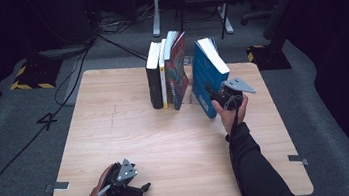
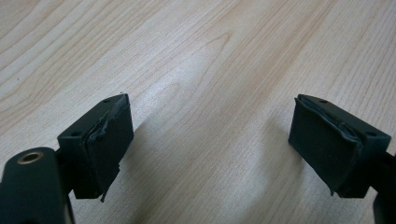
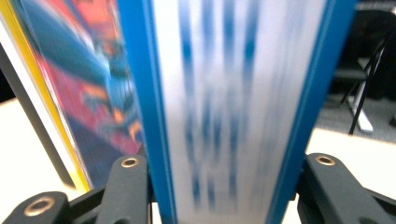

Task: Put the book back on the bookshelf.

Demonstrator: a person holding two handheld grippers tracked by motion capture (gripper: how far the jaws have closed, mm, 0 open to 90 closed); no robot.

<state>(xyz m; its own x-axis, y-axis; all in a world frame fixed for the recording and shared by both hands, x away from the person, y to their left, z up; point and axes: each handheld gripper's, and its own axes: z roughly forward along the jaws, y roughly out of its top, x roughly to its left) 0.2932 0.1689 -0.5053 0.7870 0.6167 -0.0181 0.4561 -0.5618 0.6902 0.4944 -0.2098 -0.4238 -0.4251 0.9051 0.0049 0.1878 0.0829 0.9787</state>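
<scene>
A blue book (image 1: pixel 207 76) stands tilted on the wooden table (image 1: pixel 168 144), leaning away from a row of upright books. My right gripper (image 1: pixel 215 98) is shut on it near its lower edge. In the right gripper view the blue book (image 3: pixel 233 93) faces me fore-edge on, its two covers sitting between the black jaws of my right gripper (image 3: pixel 224 186). My left gripper (image 1: pixel 141 190) rests at the table's front left in a hand. In the left gripper view, my left gripper (image 2: pixel 210 144) stands open with only bare wood between its pads.
A black book (image 1: pixel 154 83), a yellow-spined book (image 1: pixel 164 79) and a colourful book (image 1: pixel 177 75) stand together at the back middle, left of the blue one. The colourful book (image 3: pixel 84 93) is close beside the blue book. Chairs and cables lie on the floor beyond the table.
</scene>
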